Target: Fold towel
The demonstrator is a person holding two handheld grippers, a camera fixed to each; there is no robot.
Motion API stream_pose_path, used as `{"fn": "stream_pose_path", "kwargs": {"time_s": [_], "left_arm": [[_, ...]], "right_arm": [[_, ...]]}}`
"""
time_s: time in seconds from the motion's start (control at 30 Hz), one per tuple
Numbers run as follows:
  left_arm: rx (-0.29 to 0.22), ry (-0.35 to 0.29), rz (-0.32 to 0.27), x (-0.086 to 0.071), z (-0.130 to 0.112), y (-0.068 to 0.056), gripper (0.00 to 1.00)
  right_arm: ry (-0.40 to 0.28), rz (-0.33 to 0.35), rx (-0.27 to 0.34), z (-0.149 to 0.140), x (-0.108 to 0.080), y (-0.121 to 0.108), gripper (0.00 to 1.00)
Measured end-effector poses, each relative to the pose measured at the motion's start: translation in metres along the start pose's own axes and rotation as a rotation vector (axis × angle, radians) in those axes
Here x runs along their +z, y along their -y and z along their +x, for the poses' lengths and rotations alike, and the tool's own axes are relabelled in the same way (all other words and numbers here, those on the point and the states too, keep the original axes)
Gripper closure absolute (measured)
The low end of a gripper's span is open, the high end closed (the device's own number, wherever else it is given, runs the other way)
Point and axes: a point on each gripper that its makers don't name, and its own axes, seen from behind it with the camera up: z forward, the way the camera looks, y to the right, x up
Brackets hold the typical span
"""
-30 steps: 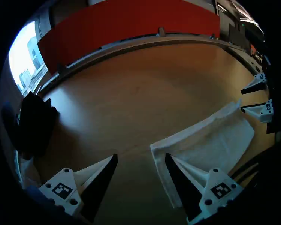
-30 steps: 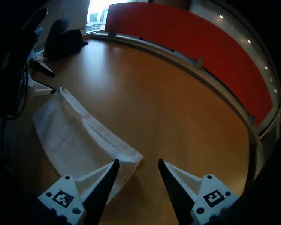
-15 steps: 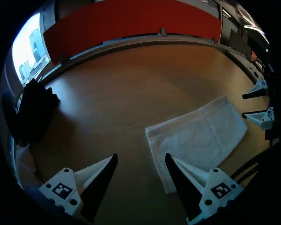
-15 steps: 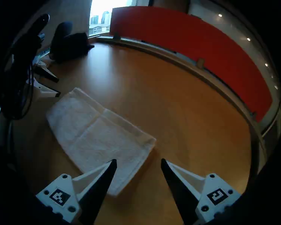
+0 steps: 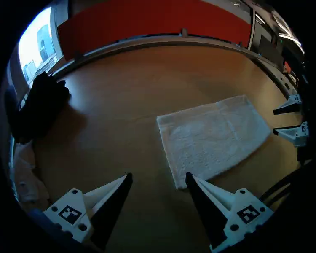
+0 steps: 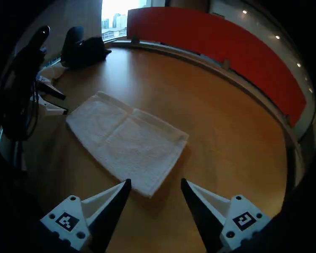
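Wooden tabletop (image 5: 128, 84) is bordered along its far edge by a red partition (image 5: 158, 19). The folded white towel (image 6: 128, 141) lies flat, well away from that edge, between both grippers. Left gripper (image 5: 158, 175) and right gripper (image 6: 155, 181) are released, fingers spread apart.

Set low over the table (image 5: 116, 105), both views face the red partition (image 5: 158, 19) side by side, flanking the towel (image 5: 212, 135) they share.
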Motion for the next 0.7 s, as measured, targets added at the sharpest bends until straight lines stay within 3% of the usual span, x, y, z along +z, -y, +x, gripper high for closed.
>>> {"fn": "stream_pose_path", "kwargs": {"time_s": [0.7], "left_arm": [[-0.1,-0.006,0.069,-0.032,-0.03,0.015,0.06]], "right_arm": [[0.029,0.113,-0.122,-0.007,0.007,0.007,0.11]]}}
